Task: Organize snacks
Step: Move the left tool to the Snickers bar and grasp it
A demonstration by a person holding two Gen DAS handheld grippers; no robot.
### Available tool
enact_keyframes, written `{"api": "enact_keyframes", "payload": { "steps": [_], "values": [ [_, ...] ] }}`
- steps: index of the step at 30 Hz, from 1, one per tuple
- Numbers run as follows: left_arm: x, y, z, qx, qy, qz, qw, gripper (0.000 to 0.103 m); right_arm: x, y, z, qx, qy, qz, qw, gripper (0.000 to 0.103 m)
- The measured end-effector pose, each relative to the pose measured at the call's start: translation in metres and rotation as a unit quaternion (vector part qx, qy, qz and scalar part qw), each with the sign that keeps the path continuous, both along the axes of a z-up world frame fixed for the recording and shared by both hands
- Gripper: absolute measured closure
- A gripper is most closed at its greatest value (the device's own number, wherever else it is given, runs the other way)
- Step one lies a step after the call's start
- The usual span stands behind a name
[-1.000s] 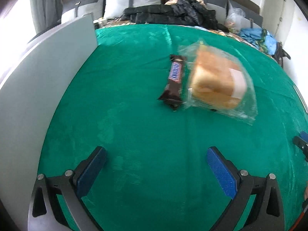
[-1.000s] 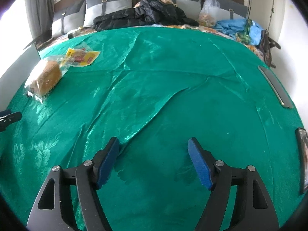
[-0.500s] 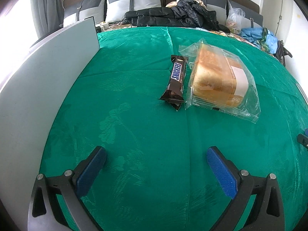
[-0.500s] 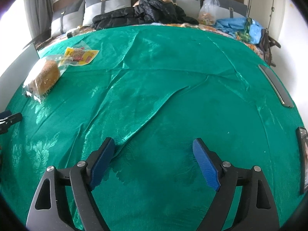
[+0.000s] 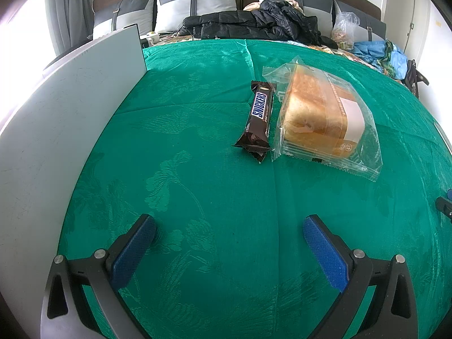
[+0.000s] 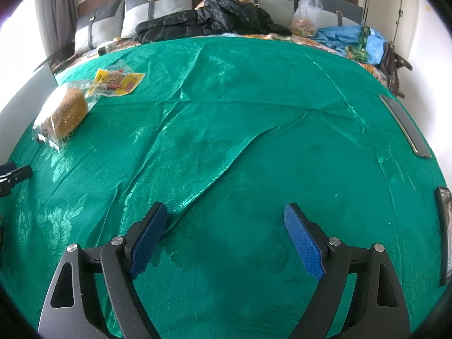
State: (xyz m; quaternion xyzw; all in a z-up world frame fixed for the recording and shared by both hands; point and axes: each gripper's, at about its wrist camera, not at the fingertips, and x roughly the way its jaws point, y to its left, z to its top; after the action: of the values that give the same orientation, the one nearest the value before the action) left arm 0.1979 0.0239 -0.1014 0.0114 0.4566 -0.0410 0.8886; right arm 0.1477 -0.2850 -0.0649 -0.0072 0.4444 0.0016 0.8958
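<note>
A Snickers bar [image 5: 258, 120] lies on the green cloth [image 5: 197, 169], touching a clear bag of bread [image 5: 322, 118] on its right. My left gripper [image 5: 228, 223] is open and empty, well short of both. In the right wrist view the bread bag [image 6: 63, 113] lies at the far left with a yellow snack packet [image 6: 118, 80] just behind it. My right gripper [image 6: 224, 212] is open and empty over bare, wrinkled cloth, far from the snacks.
A grey board [image 5: 65, 118] stands along the left edge of the cloth. Black jackets [image 6: 212, 18], pillows, and bags lie at the back. A grey strip [image 6: 404, 125] and a dark device [image 6: 443, 231] lie at the right edge.
The left gripper's view has shifted slightly and steadied; the bread bag is now sharp and at rest beside the Snickers. The right gripper's jaws have opened wider.
</note>
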Motion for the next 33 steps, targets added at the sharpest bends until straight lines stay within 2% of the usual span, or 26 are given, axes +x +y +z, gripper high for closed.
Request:
{"api": "enact_keyframes", "payload": {
  "steps": [8, 11, 15, 20, 25, 28, 33],
  "values": [
    [0.001, 0.003, 0.003, -0.004, -0.001, 0.011, 0.9999, 0.0, 0.0, 0.0, 0.0, 0.0, 0.0, 0.0, 1.0, 0.016],
    [0.004, 0.011, 0.019, -0.003, -0.028, 0.033, 0.9991, 0.0, 0.0, 0.0, 0.0, 0.001, 0.0, 0.0, 1.0, 0.016],
    [0.03, 0.022, 0.048, 0.001, -0.053, 0.051, 0.9973, 0.0, 0.0, 0.001, 0.0, 0.001, 0.0, -0.001, 1.0, 0.015],
    [0.073, 0.026, 0.058, 0.032, -0.044, 0.058, 0.9969, 0.0, 0.0, 0.001, 0.0, 0.002, 0.0, -0.001, 1.0, 0.015],
    [0.094, 0.011, 0.047, 0.061, -0.016, 0.023, 0.9978, 0.0, 0.0, 0.001, 0.0, 0.002, 0.0, -0.001, 1.0, 0.015],
    [0.1, -0.006, 0.035, 0.095, -0.003, -0.001, 0.9954, 0.0, 0.0, 0.001, 0.0, 0.002, 0.0, -0.001, 1.0, 0.015],
    [0.089, -0.04, 0.036, 0.104, -0.024, -0.036, 0.9936, 0.001, 0.0, 0.001, 0.0, 0.002, 0.0, -0.001, 1.0, 0.015]
  ]
}}
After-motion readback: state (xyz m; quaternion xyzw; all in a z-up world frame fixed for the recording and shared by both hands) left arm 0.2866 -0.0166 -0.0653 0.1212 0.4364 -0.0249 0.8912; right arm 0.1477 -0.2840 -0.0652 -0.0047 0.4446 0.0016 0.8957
